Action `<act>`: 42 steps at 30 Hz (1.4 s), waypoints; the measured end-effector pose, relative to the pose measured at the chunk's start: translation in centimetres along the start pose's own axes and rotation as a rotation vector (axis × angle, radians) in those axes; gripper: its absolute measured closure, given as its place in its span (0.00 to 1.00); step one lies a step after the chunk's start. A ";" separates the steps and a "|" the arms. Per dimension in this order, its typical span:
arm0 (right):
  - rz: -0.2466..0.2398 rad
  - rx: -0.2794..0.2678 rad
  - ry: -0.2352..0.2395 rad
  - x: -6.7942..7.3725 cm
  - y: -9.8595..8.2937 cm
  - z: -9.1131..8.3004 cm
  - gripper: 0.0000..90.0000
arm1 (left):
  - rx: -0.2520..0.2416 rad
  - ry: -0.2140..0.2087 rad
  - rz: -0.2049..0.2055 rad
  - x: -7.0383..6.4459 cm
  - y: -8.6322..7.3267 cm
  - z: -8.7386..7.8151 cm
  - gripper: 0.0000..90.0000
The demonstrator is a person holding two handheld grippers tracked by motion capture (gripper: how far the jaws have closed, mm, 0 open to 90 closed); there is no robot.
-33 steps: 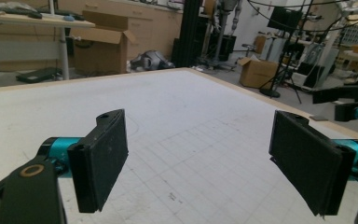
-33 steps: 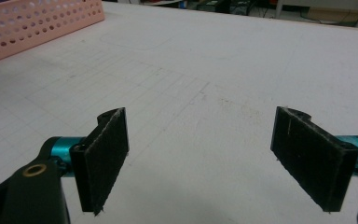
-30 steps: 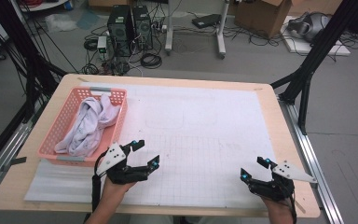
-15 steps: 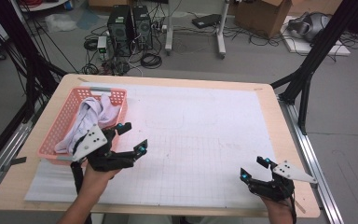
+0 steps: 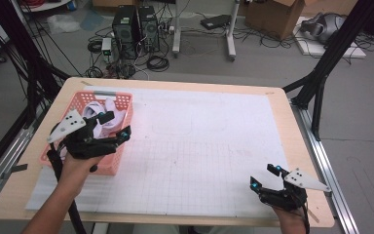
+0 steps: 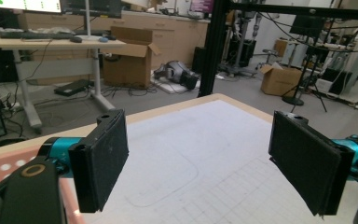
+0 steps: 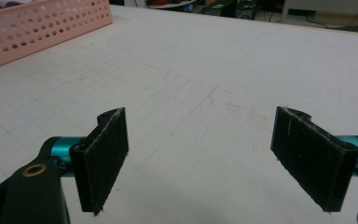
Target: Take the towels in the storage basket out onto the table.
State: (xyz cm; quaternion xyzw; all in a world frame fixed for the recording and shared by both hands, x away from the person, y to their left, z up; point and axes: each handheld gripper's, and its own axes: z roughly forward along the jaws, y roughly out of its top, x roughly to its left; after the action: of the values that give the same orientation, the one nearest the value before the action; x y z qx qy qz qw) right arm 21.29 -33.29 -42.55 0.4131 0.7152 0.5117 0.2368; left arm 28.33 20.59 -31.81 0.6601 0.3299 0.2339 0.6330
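Just behind the left gripper's (image 5: 113, 126) wide-apart jaws, white cloth (image 5: 108, 115) in pink basket (image 5: 111, 165)

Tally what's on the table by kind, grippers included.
Pink basket: 1
White cloth pile in the basket, pieces too tangled to separate: 1
White gridded mat: 1
Grippers: 2, left gripper above the basket, right gripper near the table's corner
Total: 5

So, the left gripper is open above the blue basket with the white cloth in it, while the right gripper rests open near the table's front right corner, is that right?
Not quite: the basket is pink, not blue, as the high view shows. The rest holds: the left gripper is open above it, the white cloth lies inside, and the right gripper rests open near the table's front right corner.
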 end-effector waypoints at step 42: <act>-0.012 0.013 -0.005 0.0 0.0 0.2 0.20 | 0.598 0.430 -0.031 12.6 -4.9 1.4 0.21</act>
State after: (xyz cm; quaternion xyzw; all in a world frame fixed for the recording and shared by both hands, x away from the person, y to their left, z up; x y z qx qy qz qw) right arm 21.40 -33.16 -42.66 0.4115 0.7204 0.5046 0.2389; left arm 37.12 28.78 -38.12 0.7466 0.5194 0.2509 0.3316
